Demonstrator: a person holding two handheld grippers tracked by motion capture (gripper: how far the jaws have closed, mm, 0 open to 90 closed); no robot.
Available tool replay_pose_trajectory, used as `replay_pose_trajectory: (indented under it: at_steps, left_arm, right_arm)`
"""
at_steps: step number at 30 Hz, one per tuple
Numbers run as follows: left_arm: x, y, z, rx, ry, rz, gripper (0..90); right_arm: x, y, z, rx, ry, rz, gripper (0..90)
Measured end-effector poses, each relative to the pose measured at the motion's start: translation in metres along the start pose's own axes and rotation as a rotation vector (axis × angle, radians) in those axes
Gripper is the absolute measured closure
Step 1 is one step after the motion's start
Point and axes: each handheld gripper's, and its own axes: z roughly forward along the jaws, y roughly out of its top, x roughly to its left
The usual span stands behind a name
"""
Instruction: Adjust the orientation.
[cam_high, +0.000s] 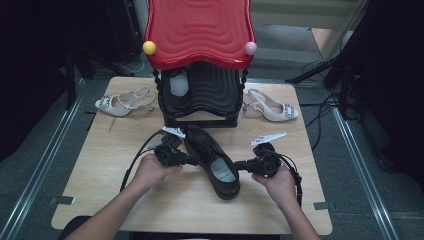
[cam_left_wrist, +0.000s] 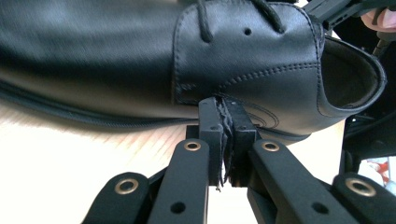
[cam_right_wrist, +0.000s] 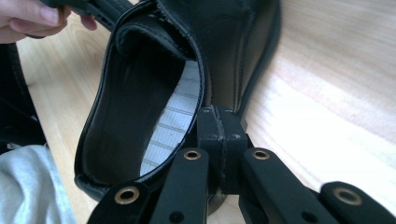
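A black leather lace-up shoe (cam_high: 212, 160) lies in the middle of the wooden table (cam_high: 100, 170), toe towards the rack. My left gripper (cam_high: 197, 161) is shut, its tips against the shoe's left side. In the left gripper view the frayed pads (cam_left_wrist: 225, 105) meet with nothing between them, touching the shoe (cam_left_wrist: 233, 60) below the laces. My right gripper (cam_high: 236, 164) is shut too, at the shoe's right side by the heel opening. In the right gripper view its closed pads (cam_right_wrist: 219, 114) sit against the outer wall of the shoe (cam_right_wrist: 140, 116), beside the collar.
A shoe rack with a red wavy top (cam_high: 200, 30) and a black lower tier (cam_high: 200, 95) stands at the table's back. One beige heeled sandal (cam_high: 122, 102) lies left of it and another (cam_high: 272, 107) right. Cables run on the floor at the right.
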Motion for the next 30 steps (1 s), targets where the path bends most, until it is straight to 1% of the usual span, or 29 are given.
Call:
replay_pose_trajectory:
  at_steps: [1,3,4,8,9,10,11,14,20,21,22,23,24,28,29,30]
  left_arm:
    - [0.000,0.000,0.001,0.005,-0.005,0.001,87.6]
    - [-0.002,0.001,0.005,0.010,-0.004,0.011,87.6]
    - [-0.005,0.001,0.007,0.019,-0.008,0.021,87.4]
    - [-0.007,0.002,0.010,0.011,0.001,0.029,87.4]
    - [-0.007,0.003,0.011,0.006,-0.006,0.017,87.8]
    - [-0.007,0.003,0.011,0.006,-0.006,0.017,88.1]
    - [-0.006,0.003,0.013,-0.002,-0.023,0.008,88.9]
    - [-0.007,0.004,0.015,-0.003,-0.017,0.008,89.4]
    - [-0.008,0.005,0.017,-0.011,-0.027,-0.009,89.6]
    - [-0.008,0.005,0.019,-0.015,-0.040,-0.013,89.6]
    - [-0.008,0.005,0.019,-0.015,-0.040,-0.013,89.8]
    - [-0.008,0.005,0.019,-0.009,-0.056,-0.017,89.8]
    - [-0.008,0.005,0.020,-0.008,-0.062,-0.018,89.8]
    - [-0.008,0.007,0.020,0.004,-0.064,-0.002,89.6]
    - [-0.007,0.006,0.017,0.013,-0.051,0.011,88.8]
    - [-0.006,0.006,0.015,0.010,-0.046,0.011,85.7]
  right_arm:
    - [0.002,-0.003,-0.001,0.001,0.003,0.021,90.0]
    - [0.003,-0.004,-0.001,-0.001,0.003,0.028,90.0]
    - [0.006,-0.007,-0.002,0.000,0.000,0.032,90.0]
    - [0.010,-0.010,-0.003,0.007,-0.005,0.025,90.0]
    - [0.012,-0.011,-0.004,0.011,-0.010,0.024,90.0]
    - [0.012,-0.011,-0.004,0.011,-0.010,0.024,90.0]
    - [0.014,-0.013,-0.004,0.011,-0.008,0.023,90.0]
    - [0.015,-0.014,-0.006,0.015,-0.017,0.022,90.0]
    - [0.014,-0.013,-0.006,0.023,-0.016,0.016,90.0]
    - [0.014,-0.013,-0.006,0.023,-0.014,0.012,90.0]
    - [0.014,-0.013,-0.006,0.023,-0.014,0.012,90.0]
    - [0.013,-0.013,-0.007,0.023,-0.014,0.014,90.0]
    - [0.012,-0.014,-0.008,0.024,-0.017,0.014,90.0]
    - [0.008,-0.014,-0.011,0.023,-0.018,0.025,90.0]
    - [0.007,-0.013,-0.012,0.013,-0.017,0.028,90.0]
    - [0.006,-0.013,-0.013,0.010,-0.016,0.030,89.8]
